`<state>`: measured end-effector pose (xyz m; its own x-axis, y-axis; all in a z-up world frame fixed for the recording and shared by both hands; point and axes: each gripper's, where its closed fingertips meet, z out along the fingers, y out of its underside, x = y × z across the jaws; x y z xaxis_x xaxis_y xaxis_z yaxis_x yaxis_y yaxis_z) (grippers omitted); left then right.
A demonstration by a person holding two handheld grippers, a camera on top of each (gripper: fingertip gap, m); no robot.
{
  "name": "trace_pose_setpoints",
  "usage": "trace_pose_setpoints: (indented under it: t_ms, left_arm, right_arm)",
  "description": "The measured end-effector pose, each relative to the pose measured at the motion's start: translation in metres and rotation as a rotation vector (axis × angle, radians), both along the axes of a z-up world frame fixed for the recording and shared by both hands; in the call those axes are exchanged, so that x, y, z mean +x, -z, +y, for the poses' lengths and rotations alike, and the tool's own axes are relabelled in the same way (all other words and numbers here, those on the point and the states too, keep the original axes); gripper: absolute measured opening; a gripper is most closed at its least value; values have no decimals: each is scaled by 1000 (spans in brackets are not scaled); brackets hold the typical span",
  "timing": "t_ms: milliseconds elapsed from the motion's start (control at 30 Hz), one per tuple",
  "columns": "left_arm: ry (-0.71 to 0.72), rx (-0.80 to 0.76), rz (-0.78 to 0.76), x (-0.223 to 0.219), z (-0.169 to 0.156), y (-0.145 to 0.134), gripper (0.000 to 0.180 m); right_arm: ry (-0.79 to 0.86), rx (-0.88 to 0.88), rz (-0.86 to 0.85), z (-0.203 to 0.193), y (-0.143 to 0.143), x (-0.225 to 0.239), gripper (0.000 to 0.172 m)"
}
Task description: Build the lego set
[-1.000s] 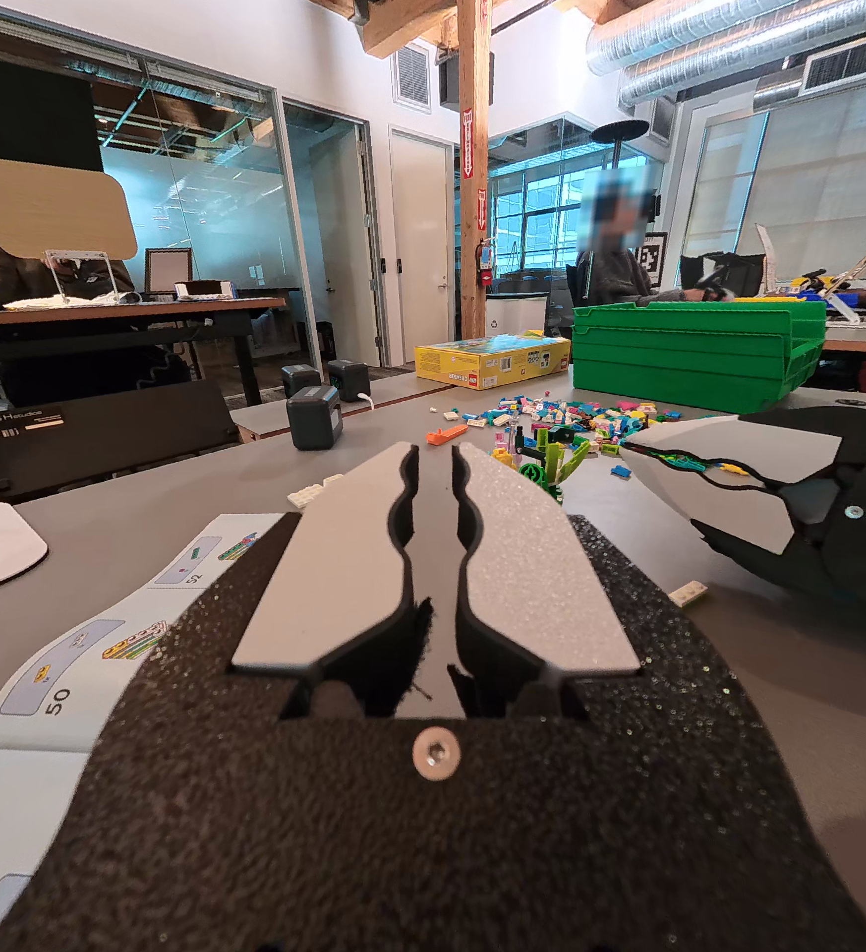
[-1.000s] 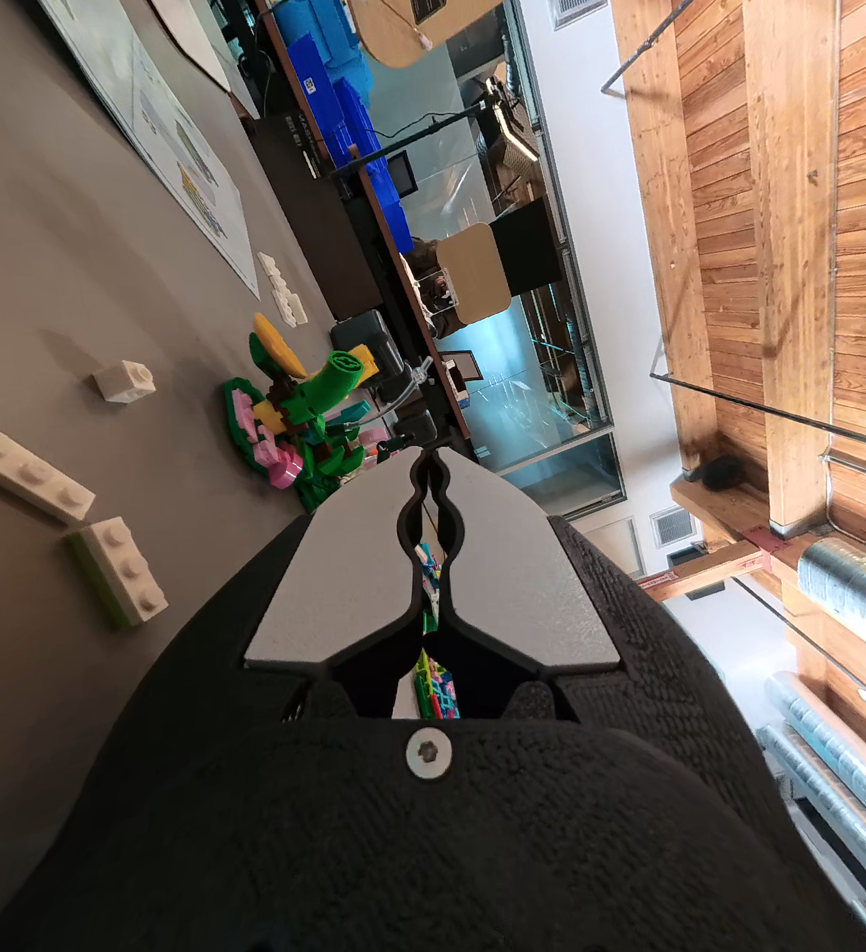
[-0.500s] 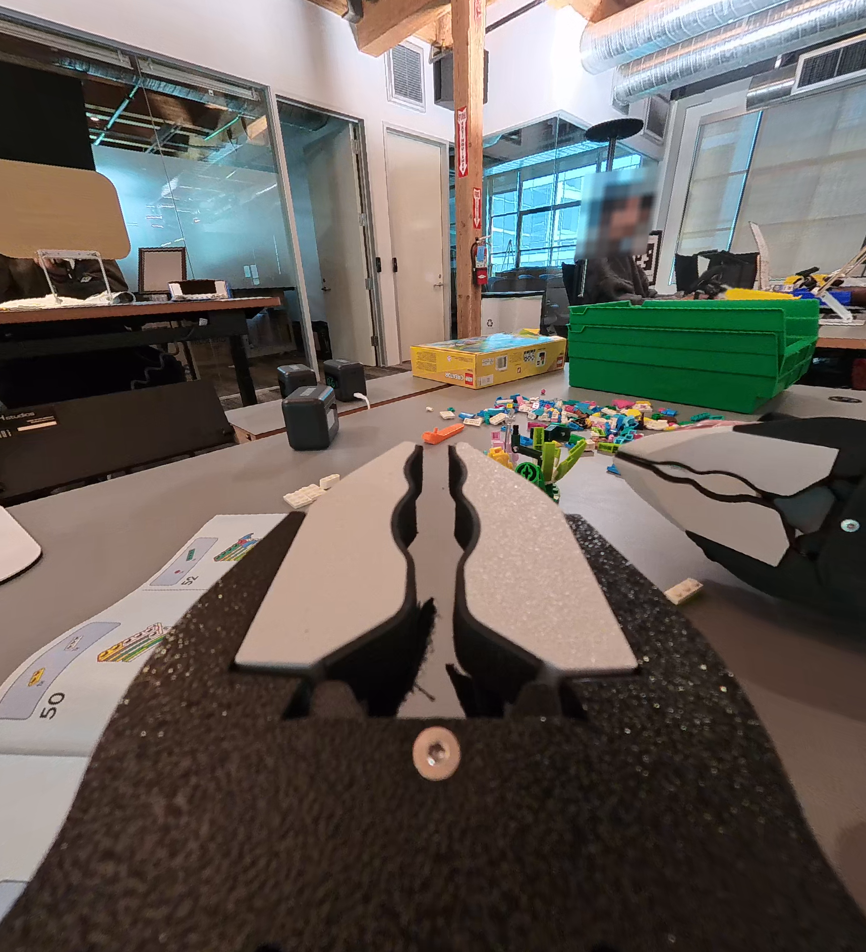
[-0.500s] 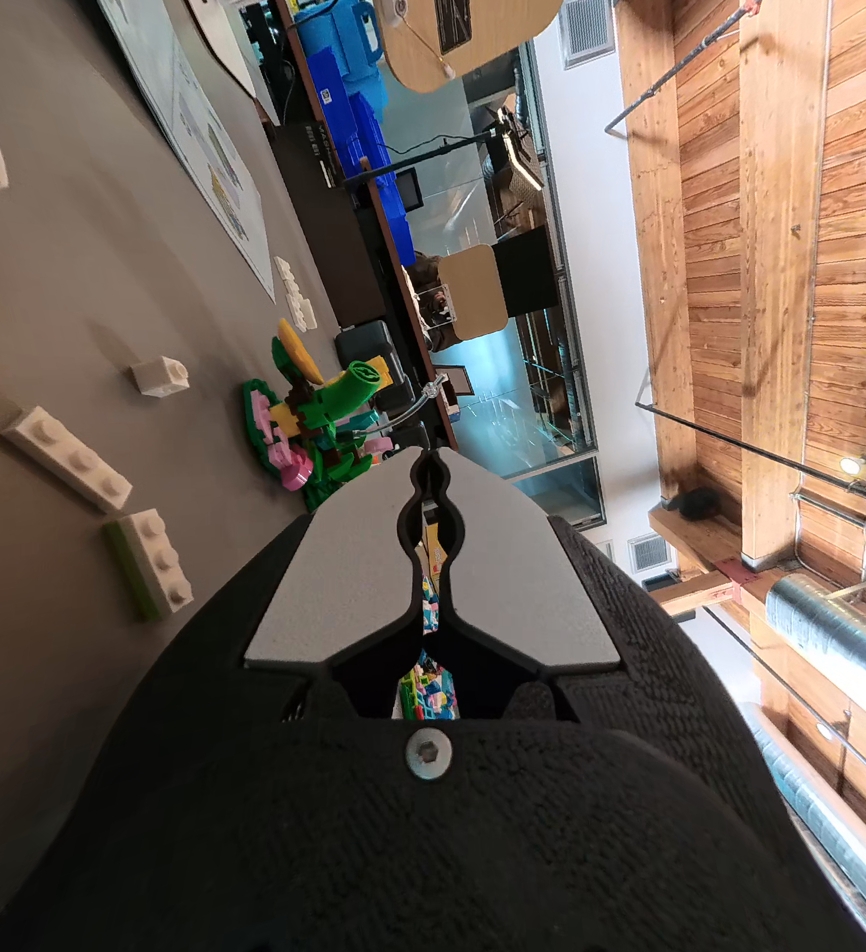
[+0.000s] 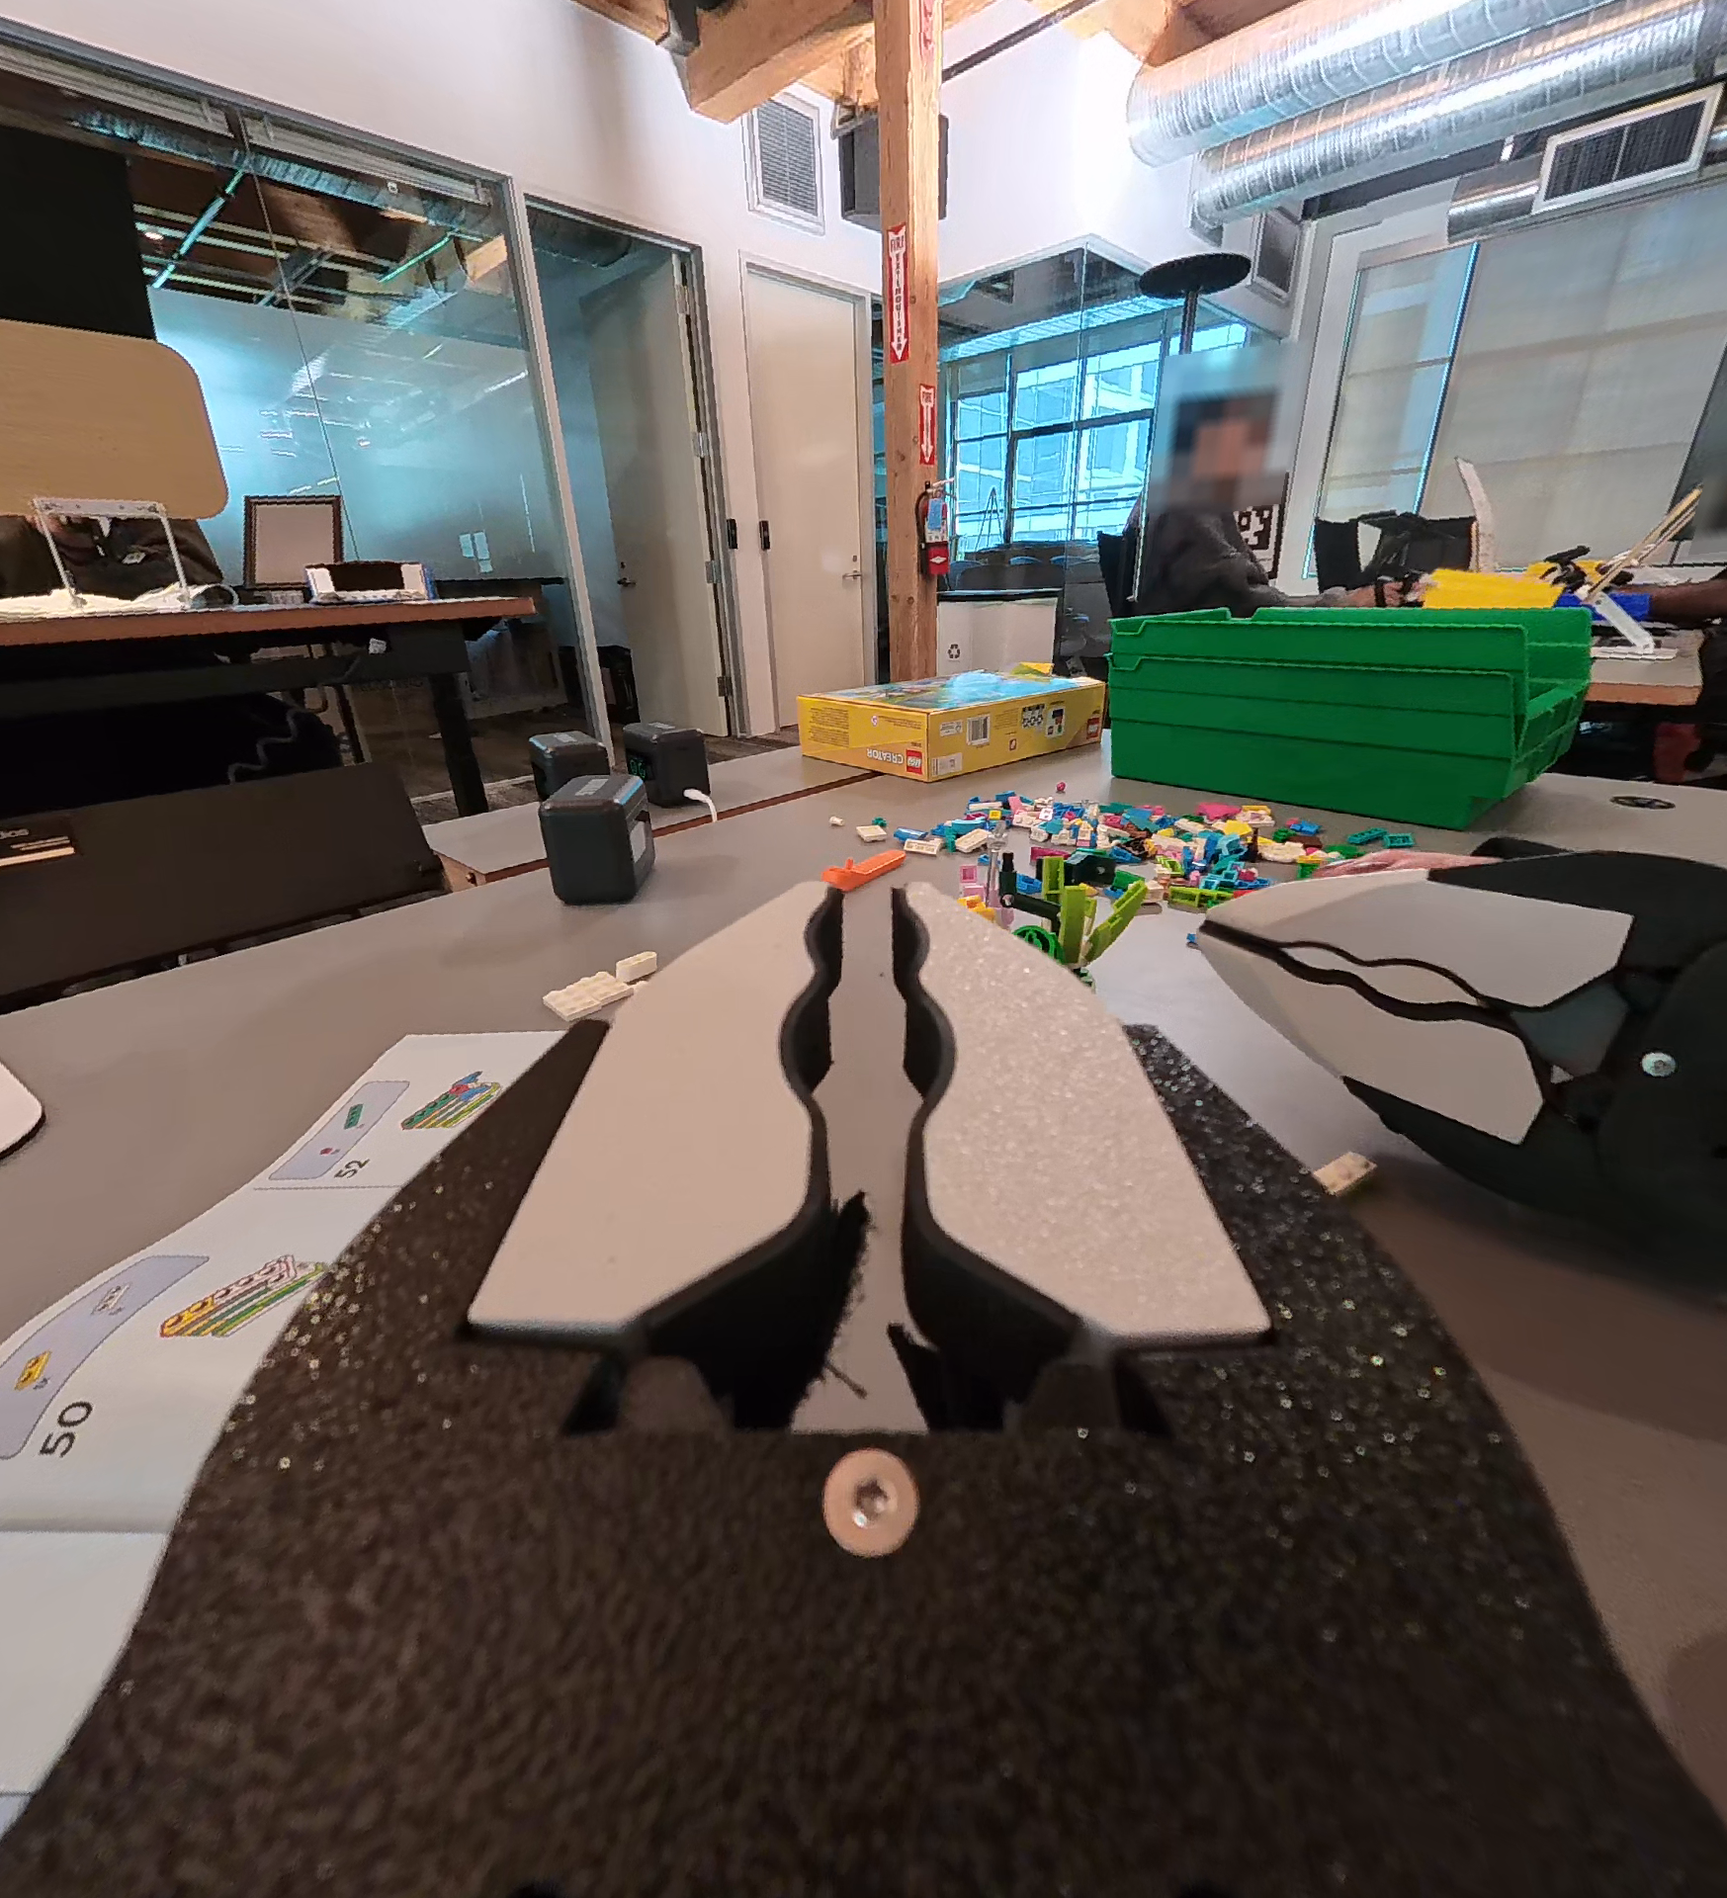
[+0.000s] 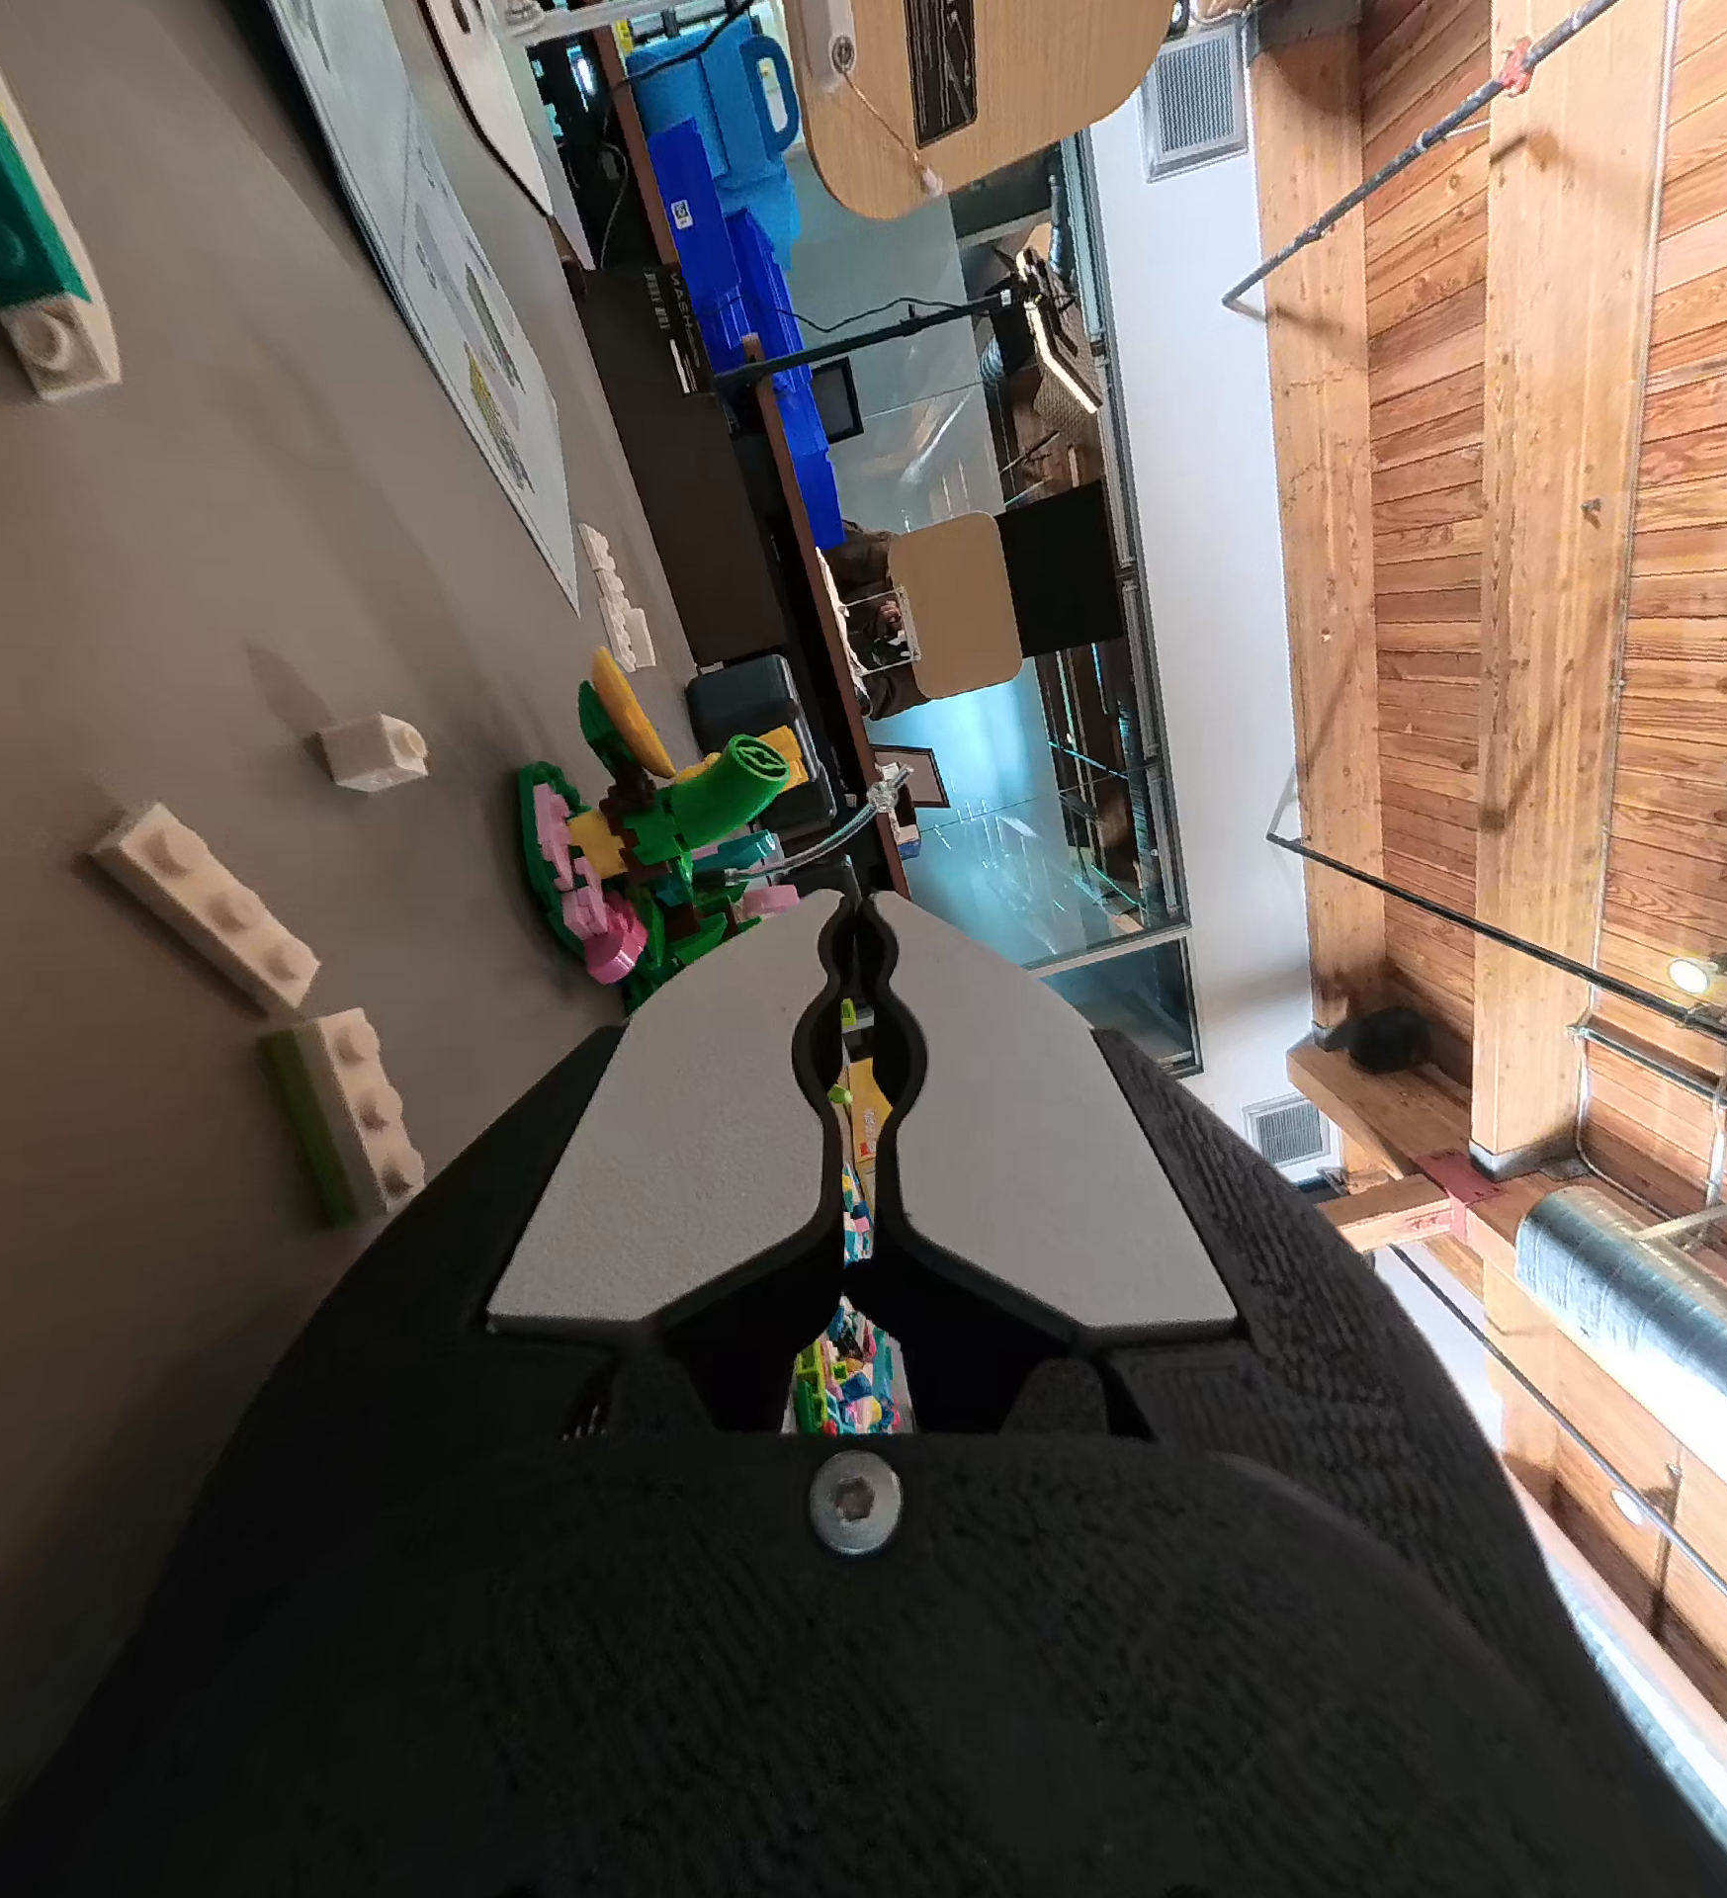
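On the worktop [image 5: 222, 1027], the brick pile [image 5: 1095, 832] sat at 12 o'clock, stacked bins [image 5: 1352, 709] behind it at 1, instruction sheet [image 5: 119, 1325] at 9, right gripper [image 5: 1210, 940] at 3.

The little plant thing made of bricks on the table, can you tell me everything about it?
The brick plant is a small built model that stands on the grey table. It looks like shiny plastic. It has a dark green leafy base, pink flower pieces low down, brown and yellow blocks in the middle, a bright green tube sticking out at a slant, a flat yellow-orange leaf, teal bits and a thin clear curved stem. Loose white bricks lie near it. The right gripper is close beside it, not holding it.
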<state>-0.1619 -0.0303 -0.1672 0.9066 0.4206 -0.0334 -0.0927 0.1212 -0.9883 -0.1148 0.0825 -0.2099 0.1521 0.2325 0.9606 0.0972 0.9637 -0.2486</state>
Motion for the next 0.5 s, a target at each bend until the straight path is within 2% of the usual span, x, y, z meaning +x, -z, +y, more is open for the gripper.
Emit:
trace_pose_setpoints:
  t_ms: [500]
  left_arm:
    - [2, -2, -1, 0, 0, 0, 8]
  right_arm:
    - [-18, 54, -4, -6, 1, 0, 0]
